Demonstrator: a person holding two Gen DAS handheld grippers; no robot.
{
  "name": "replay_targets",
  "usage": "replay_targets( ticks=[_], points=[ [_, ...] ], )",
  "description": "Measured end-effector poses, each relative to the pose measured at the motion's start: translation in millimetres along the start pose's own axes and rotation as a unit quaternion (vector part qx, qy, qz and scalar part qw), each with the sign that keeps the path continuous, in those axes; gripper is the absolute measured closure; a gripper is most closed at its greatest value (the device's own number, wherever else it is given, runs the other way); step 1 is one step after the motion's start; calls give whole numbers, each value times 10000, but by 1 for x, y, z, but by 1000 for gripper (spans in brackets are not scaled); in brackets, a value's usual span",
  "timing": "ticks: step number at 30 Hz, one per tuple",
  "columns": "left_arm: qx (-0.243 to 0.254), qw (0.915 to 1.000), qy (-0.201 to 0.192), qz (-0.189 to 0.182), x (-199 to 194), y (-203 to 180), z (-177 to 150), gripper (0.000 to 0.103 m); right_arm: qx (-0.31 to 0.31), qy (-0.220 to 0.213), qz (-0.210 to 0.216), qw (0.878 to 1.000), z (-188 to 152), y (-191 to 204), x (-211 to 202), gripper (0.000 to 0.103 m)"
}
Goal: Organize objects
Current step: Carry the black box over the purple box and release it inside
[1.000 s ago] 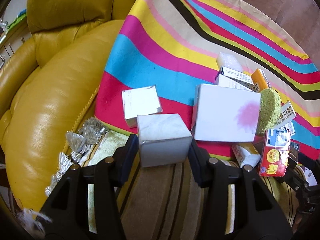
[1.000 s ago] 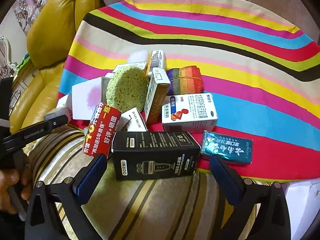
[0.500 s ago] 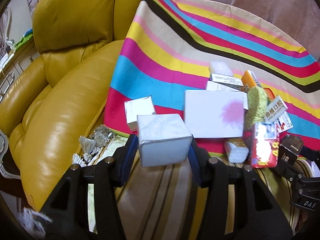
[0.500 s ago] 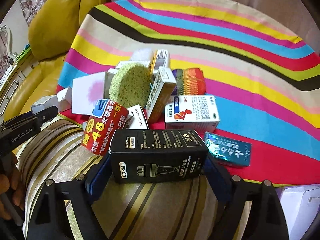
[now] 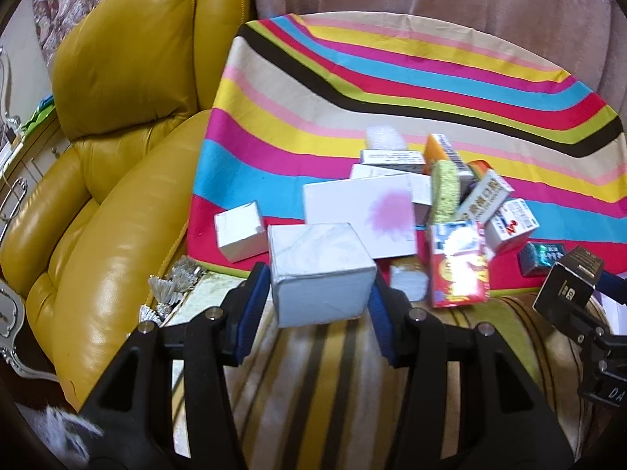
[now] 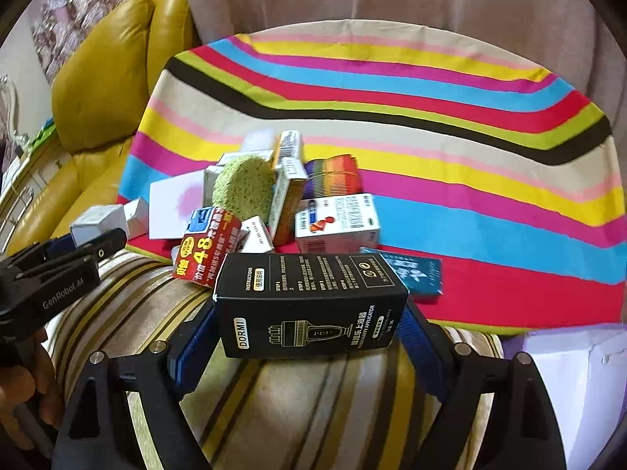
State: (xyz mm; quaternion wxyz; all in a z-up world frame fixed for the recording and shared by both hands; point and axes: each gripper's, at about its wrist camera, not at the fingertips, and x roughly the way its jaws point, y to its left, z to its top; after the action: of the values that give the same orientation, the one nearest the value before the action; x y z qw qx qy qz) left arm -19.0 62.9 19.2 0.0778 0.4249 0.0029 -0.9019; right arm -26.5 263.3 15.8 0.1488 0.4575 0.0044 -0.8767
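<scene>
Above striped cloth edge: left gripper (image 5: 319, 293) clamps white box (image 5: 319, 270), now lifted; right gripper (image 6: 309, 333), open a second ago, now clamps black box (image 6: 309, 301). Both ready for sorting.

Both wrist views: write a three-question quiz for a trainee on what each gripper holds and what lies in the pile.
1. True or false: the left gripper is shut on a white box.
2. Which thing does the right gripper hold? A) the green sponge B) the black box C) the teal packet
3. Fill in: the sponge leans among the boxes on the ______ cloth.

Key: 1 true. 2 B; its two blue pads press on the ends of the black box. 3 striped.
</scene>
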Motion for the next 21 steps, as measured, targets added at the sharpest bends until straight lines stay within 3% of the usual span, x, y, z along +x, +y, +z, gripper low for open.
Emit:
replay_targets(
  ticks=[21],
  points=[
    [1098,9922,-119,-581,-29,-96,-1,49,807,-347,-973,9914,-32,-58,-52,16]
  ],
)
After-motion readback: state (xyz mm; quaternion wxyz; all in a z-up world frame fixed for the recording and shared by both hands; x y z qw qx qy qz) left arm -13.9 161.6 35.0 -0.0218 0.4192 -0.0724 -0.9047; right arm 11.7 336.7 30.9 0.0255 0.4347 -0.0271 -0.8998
